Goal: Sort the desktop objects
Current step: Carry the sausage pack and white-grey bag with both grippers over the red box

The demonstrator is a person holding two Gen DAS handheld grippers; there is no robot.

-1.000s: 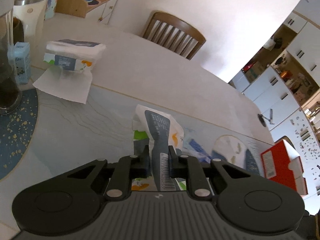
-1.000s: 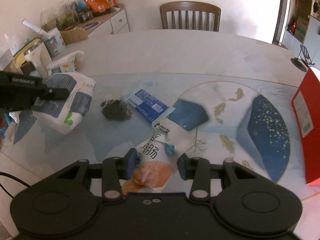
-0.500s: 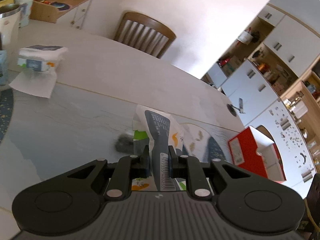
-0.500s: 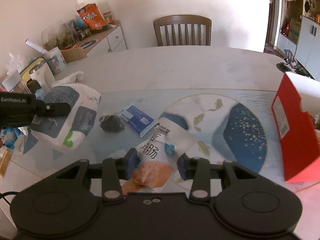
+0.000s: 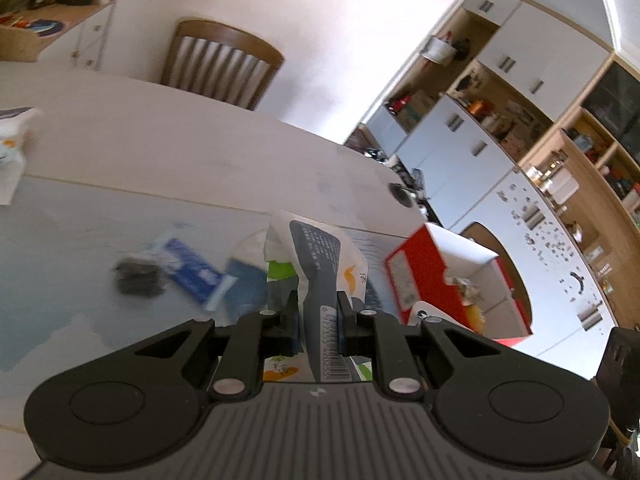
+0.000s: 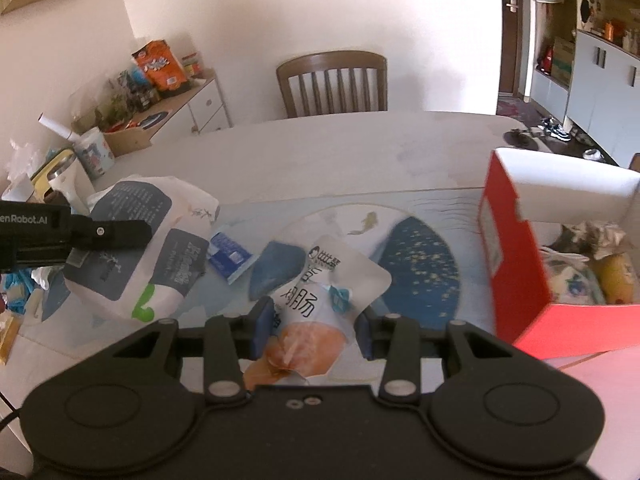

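Your left tongs (image 5: 318,314) are clenched on a white-and-grey tissue pack (image 5: 316,264), carried above the worktop (image 5: 120,152). Your right tongs (image 6: 314,322) grip a white sausage pouch (image 6: 320,292) between blue pads, also lifted. To the right stands an open red box (image 6: 516,264) with items inside. A blue wrapper (image 6: 230,254) and a dark lump (image 5: 138,278) lie on the patterned mat (image 6: 424,268).

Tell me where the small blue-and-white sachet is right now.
The small blue-and-white sachet lies flat on the table mat, left of centre in the right wrist view, between the held white-and-grey bag and the held sausage pouch.
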